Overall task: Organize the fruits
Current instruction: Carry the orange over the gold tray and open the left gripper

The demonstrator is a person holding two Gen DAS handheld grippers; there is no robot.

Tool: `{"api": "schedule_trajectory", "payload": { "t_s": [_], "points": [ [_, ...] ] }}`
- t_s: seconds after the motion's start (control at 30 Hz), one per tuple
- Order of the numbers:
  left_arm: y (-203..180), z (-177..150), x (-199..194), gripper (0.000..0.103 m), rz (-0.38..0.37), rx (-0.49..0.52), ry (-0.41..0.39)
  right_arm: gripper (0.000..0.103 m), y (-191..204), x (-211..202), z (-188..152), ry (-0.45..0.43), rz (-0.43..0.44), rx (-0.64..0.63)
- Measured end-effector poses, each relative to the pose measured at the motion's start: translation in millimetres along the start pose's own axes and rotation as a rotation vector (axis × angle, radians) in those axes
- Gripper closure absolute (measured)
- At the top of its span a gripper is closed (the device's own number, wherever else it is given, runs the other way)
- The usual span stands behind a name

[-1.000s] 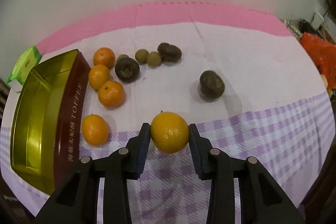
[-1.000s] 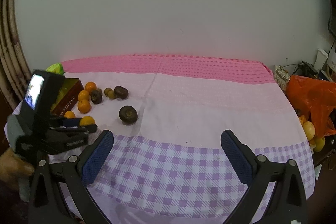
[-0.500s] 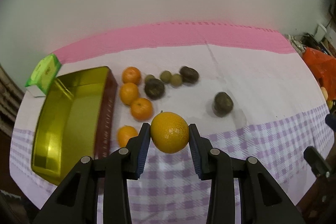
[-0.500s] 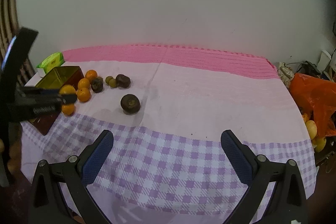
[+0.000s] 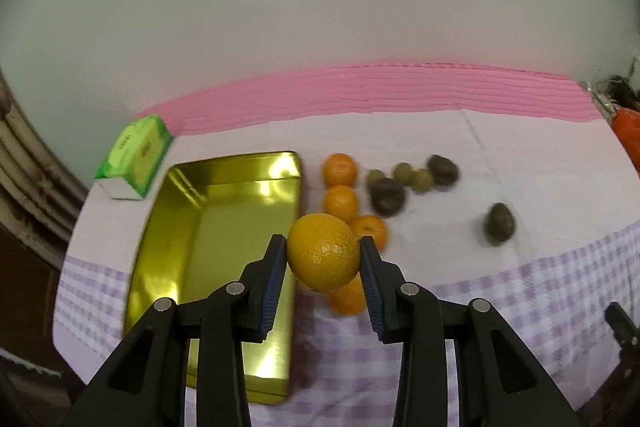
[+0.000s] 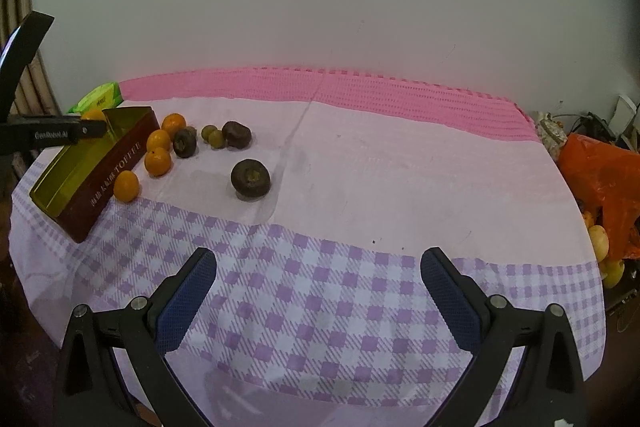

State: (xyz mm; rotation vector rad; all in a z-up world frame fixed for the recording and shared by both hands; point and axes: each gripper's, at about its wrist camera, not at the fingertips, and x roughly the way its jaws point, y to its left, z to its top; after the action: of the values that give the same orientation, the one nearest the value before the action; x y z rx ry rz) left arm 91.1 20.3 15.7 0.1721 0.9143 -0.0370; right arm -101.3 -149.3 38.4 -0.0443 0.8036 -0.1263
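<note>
My left gripper [image 5: 323, 263] is shut on an orange [image 5: 323, 251] and holds it in the air over the right rim of the open gold tin [image 5: 208, 227]. Several small oranges [image 5: 340, 202] lie on the cloth just right of the tin. Dark brown fruits [image 5: 386, 195] and small green ones [image 5: 422, 179] lie further right. My right gripper [image 6: 318, 281] is open and empty over the checked cloth near the table's front. In the right wrist view the tin [image 6: 116, 163] stands at the far left, with the left gripper [image 6: 94, 126] above it, and a lone dark fruit [image 6: 250, 179].
A green and white carton [image 5: 134, 157] stands behind the tin at the back left. An orange plastic bag [image 6: 604, 183] with fruit hangs off the table's right side. The white wall runs behind the pink cloth edge [image 6: 320, 91].
My left gripper has risen and moved left with the orange, from the cloth beside the fruits to above the tin's rim. The right gripper has barely moved.
</note>
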Motion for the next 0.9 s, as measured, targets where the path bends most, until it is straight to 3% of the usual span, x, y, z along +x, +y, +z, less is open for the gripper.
{"api": "schedule_trajectory", "payload": {
  "t_s": [0.33,0.53,0.9],
  "points": [
    [62.2,11.8,41.4,0.065,0.105,-0.029,0.068,0.001,2.1,8.3,-5.0,0.026,0.006,-0.013],
    [79.5,12.1,68.9,0.065,0.167,-0.016,0.108,0.001,4.0,14.8,-9.4,0.043,0.010,-0.020],
    [95.8,18.7,105.8,0.065,0.193,-0.036,0.178,0.001,4.5,27.9,-15.8,0.080,0.037,0.001]
  ]
}}
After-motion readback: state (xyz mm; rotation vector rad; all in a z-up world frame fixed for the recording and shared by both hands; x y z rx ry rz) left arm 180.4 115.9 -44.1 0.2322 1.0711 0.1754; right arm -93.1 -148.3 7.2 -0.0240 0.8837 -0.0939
